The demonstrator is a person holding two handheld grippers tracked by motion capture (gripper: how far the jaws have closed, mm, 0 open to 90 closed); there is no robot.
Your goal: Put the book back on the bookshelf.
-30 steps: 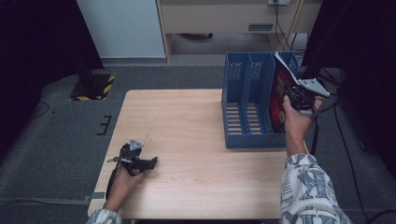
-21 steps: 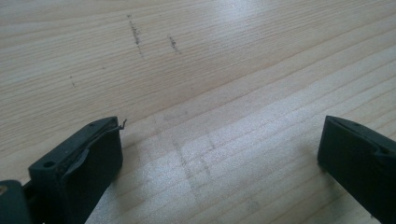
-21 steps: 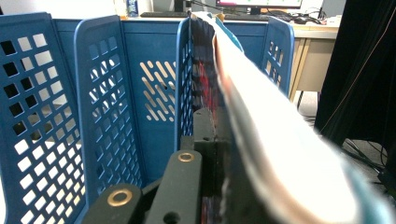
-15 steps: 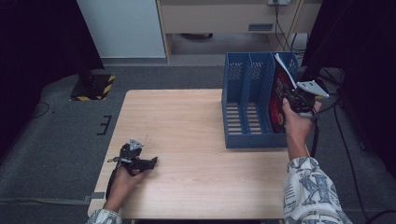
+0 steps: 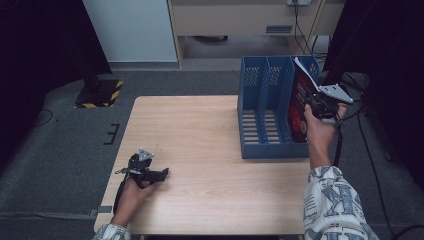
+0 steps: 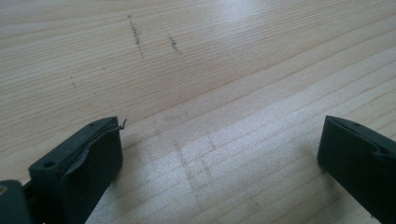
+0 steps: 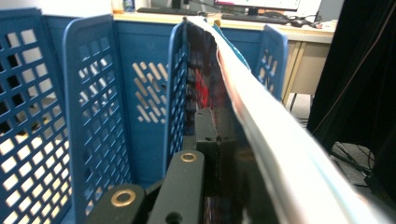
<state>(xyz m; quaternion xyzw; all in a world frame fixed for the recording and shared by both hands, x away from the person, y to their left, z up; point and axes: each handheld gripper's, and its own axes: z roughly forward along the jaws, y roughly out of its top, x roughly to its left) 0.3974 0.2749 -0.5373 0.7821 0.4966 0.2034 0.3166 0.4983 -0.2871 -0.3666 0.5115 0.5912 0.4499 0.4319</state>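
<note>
Right gripper (image 5: 314, 103) is clamped on the book (image 5: 299, 107) — jaws pinched tight on its near edge, red-and-dark cover facing the divider; the book stands in the rightmost slot of the blue rack (image 5: 265, 150), leaning, its top corner poking above the rack's rim; from the high view I can't tell whether its bottom edge sits on the rack floor.

In the right gripper view the book's (image 7: 261, 140) page edge sweeps diagonally across the frame, the rack's divider (image 7: 177, 84) close on the left; the pages look bowed, not flat.

Left gripper (image 5: 155, 175) lies low on the table (image 5: 200, 130), well apart from the rack; jaws spread wide, nothing between them, bare wood beneath.

Risks, as I judge them:
- let go while the book leans and it may flop against the outer wall or slide down crooked; the cause would be releasing before the lower edge is seated;
- push down at this tilt and a corner may catch the lattice — covers could crease, pages buckle;
- the rack stands free, near the table's right edge; a sideways shove from your right hand could skid it, and your left is too far off to steady it;
- the pinch is on one edge only; a twist of your wrist could lever the cover.
</note>
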